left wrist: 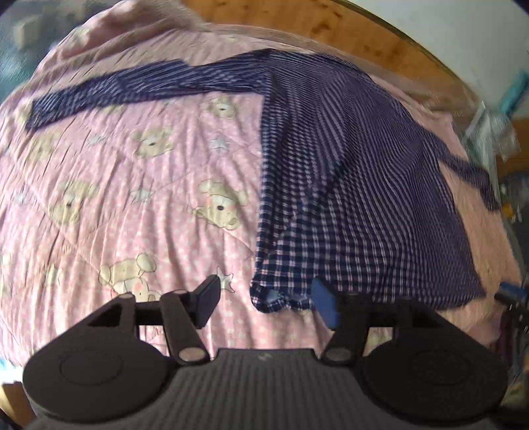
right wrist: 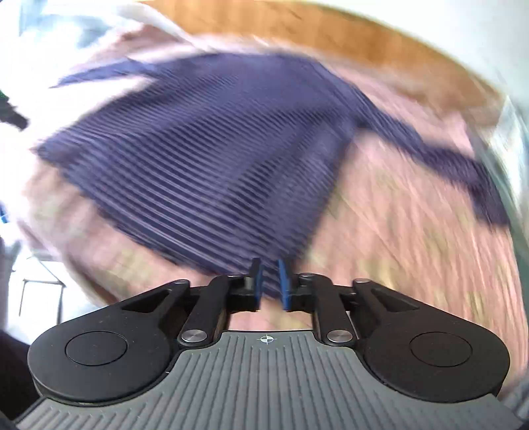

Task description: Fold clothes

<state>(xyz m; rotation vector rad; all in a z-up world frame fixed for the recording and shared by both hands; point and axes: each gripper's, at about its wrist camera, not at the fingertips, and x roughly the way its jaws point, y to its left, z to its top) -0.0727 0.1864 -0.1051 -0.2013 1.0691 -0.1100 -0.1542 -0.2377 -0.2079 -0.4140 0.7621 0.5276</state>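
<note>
Navy-and-white checked shirt (left wrist: 347,172) spread on a bed, over a pink quilted cover (left wrist: 132,205) printed with bears and stars; a wooden headboard (left wrist: 330,29) lies beyond. The body of the shirt lies roughly flat, one long sleeve (left wrist: 132,89) stretched out to the side, the other sleeve (left wrist: 469,175) trailing toward the bed's edge. Left gripper (left wrist: 266,301): jaws spread wide, flanking the rumpled near hem corner (left wrist: 267,297) without visibly closing on it. Right gripper (right wrist: 270,284): jaws nearly together, with a narrow gap in which checked cloth appears; heavy motion blur in the right wrist view leaves it uncertain whether they pinch the hem. Judged stage: laying-out or hem grasp ahead of a fold, since the garment lies open and single-layered where it can be seen. A fold from here would call for a firm hold on both hem corners and even tension. Fabric: thin woven cloth, limp and crease-prone; quilt: soft, puckered along stitched lines
</note>
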